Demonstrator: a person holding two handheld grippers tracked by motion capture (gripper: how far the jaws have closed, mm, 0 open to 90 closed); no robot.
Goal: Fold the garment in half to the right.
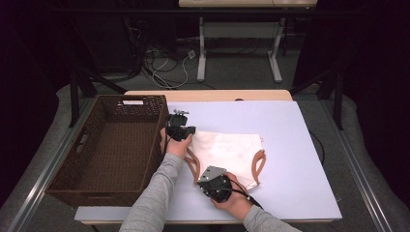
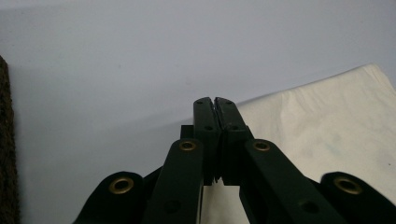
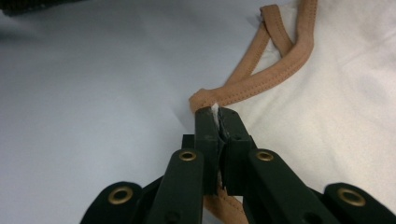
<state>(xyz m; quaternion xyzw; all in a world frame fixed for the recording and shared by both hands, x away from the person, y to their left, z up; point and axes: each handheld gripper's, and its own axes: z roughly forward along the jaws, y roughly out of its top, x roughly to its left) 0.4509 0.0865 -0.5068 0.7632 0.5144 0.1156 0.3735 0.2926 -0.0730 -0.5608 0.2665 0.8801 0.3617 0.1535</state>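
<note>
Tote bag, cream canvas with tan strap handles, lies flat at centre frame on the bench, just right of the wicker basket, which holds nothing. Right tongs are clamped on the bag's edge beside a handle. Left tongs are closed at the bag's far-left corner; whether cloth is caught there cannot be told. Judgement: early stage. Grips taken, no visible fold, basket not yet loaded.
</note>
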